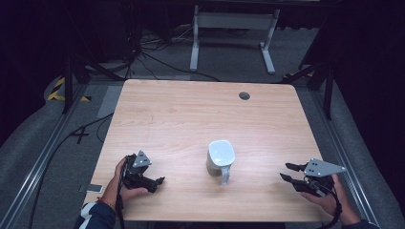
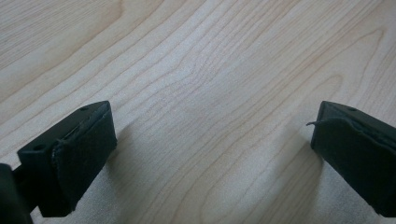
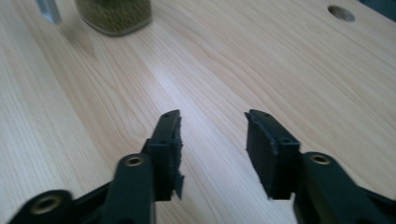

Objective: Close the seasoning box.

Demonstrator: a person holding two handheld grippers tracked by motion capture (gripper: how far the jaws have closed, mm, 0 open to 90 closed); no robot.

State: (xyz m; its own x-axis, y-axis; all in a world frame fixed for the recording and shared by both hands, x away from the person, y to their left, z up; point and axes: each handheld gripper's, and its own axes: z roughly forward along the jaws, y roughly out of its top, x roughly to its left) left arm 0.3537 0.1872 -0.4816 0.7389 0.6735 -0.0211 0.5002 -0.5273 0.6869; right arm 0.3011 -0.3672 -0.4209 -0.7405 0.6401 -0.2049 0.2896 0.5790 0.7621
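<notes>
Pale wood-grain table (image 1: 191,114), rectangular with rounded corners, matte laminate look; a small round dark grommet hole (image 1: 244,96) sits near its far edge. The grain runs in long wavy lines, plain in both gripper views.

Jar (image 1: 220,157) stands upright near the table's middle, toward the near edge: clear, squarish body with rounded corners, greenish-brown granular fill, white smooth lid on top. A clear handle-like piece projects from its near side. In the right gripper view the jar's base (image 3: 114,14) appears at the upper left, contents speckled olive.

Left gripper (image 1: 155,182), black with a grey three-cornered plate, is held in the left hand (image 1: 125,183) low over the near-left part of the table, well apart from the jar. Its own view shows two blocky black jaws with soft, slightly frayed padding set wide apart, bare wood between them.

Right gripper (image 1: 288,172), same build, is held in the right hand (image 1: 329,198) at the near-right, jaws pointing toward the jar but well short of it. Jaws spread, nothing between them; the pads look ribbed, with one edge ragged.

Grey carpeted floor beyond, with dark cables (image 1: 153,59) and a white table frame (image 1: 234,33).
</notes>
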